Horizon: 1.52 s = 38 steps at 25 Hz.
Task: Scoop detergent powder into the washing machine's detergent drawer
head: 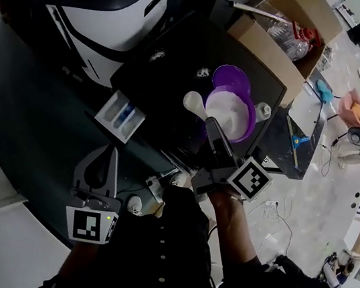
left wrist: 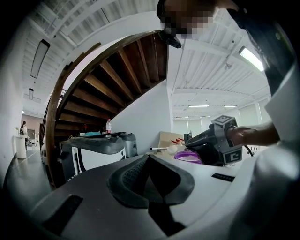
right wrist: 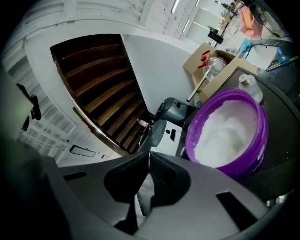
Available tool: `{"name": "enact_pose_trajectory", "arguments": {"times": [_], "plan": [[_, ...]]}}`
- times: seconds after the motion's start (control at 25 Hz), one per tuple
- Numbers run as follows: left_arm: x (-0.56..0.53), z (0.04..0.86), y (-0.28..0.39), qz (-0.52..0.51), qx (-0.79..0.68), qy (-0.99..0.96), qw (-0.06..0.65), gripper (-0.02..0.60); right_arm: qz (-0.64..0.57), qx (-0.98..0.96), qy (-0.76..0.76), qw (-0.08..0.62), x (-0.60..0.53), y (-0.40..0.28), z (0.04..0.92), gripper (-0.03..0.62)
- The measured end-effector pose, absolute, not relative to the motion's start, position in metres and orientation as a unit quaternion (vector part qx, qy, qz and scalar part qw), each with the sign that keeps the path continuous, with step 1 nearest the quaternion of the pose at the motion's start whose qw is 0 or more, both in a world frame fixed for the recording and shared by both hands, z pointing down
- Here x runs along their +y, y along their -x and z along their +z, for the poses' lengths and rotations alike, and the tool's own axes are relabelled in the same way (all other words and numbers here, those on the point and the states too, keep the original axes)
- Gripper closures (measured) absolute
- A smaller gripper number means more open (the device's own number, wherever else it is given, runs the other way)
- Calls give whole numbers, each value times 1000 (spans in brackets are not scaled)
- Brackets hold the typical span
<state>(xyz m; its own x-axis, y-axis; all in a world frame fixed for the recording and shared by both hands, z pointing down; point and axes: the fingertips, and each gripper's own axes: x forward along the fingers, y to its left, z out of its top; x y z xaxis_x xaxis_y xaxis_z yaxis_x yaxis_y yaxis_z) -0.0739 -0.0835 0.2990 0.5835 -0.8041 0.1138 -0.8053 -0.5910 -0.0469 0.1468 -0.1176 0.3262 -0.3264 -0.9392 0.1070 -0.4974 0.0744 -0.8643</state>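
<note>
Drawer step not done yet, by the look of it. The right tongs (head: 211,126) are clamped shut on the handle of a white spoon (head: 194,101); in the right gripper view a white strip runs between the closed jaws. The spoon head sits just ahead of the tips, beside the purple bowl (right wrist: 243,161) rather than in it. The bowl is just ahead and to the right of these tongs and is well filled with white powder (right wrist: 227,131). Cannot tell whether the spoon is loaded, too small and pale. The detergent drawer (head: 133,132) is pulled out, well off to the left of the right tongs and just ahead of the left tongs (head: 107,152). Whether any powder is in its compartments is unclear. The left tongs are closed with nothing between the jaws, hanging near the drawer front. A few white specks lie on the black machine top (head: 180,58) beyond the bowl. Judged: scooping is under way. Left to do: carry the spoon across to the drawer, tip it in, and repeat if needed.
</note>
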Motion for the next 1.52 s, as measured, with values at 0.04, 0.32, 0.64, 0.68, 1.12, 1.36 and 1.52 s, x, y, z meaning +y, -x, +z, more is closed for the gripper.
{"name": "enact_pose_trajectory", "arguments": {"times": [0.04, 0.32, 0.64, 0.68, 1.12, 1.36, 1.52], "plan": [[-83, 298, 79, 60, -459, -886, 6, 568, -439, 694, 513, 249, -121, -137, 325, 562], [-73, 301, 109, 64, -499, -863, 44, 568, -468, 721, 462, 216, -140, -68, 333, 562], [-64, 305, 135, 70, -532, -842, 61, 568, -480, 740, 437, 176, -152, -26, 347, 562], [-63, 307, 136, 72, -533, -841, 63, 568, -480, 741, 435, 174, -153, -23, 349, 562], [-62, 336, 136, 89, -536, -835, 89, 568, -469, 746, 466, 80, -159, -7, 424, 562], [-58, 364, 139, 111, -538, -829, 109, 568, -434, 762, 481, 7, -163, 5, 471, 562], [-53, 379, 140, 122, -540, -823, 125, 568, -392, 775, 492, -56, -162, 10, 498, 562]]}}
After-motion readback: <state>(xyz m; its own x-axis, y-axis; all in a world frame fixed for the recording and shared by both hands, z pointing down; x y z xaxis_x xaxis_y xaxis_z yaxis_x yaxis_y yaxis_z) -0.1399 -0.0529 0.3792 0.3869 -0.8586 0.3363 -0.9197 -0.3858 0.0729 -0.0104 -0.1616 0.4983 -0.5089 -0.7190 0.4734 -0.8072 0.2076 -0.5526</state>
